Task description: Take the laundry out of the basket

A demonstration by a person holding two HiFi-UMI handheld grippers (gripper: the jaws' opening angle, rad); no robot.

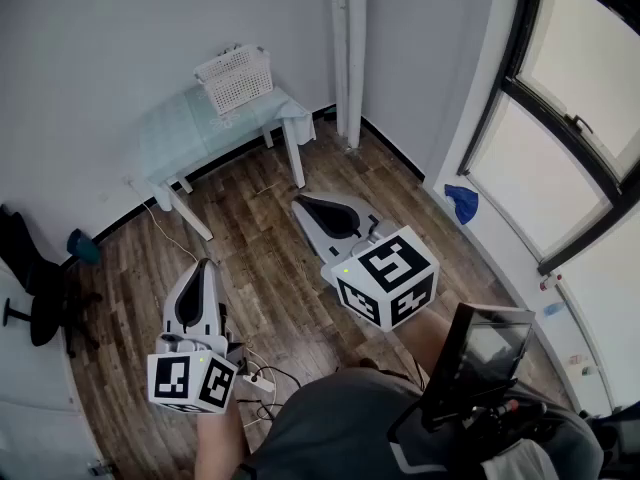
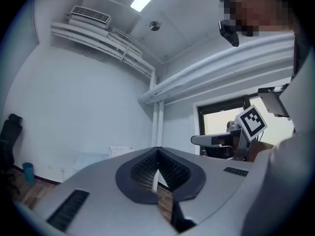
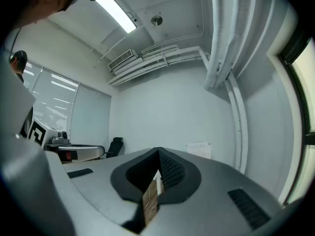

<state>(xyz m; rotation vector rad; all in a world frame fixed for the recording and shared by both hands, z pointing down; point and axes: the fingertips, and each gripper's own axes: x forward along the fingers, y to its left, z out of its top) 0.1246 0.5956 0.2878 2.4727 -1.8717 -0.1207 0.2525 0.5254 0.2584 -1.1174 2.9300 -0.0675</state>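
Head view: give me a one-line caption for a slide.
Left gripper and right gripper, both shut and empty, face the white basket on the small table by the far wall.

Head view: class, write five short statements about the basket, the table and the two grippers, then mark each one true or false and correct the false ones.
1. The white basket sits on the table. True.
2. The left gripper has its jaws wide open. False: its jaws are together, with nothing between them.
3. The right gripper holds a piece of laundry. False: its jaws are shut and empty.
4. Both grippers are well short of the table, over the wooden floor. True.
5. A black chair stands at the left edge of the view. True.
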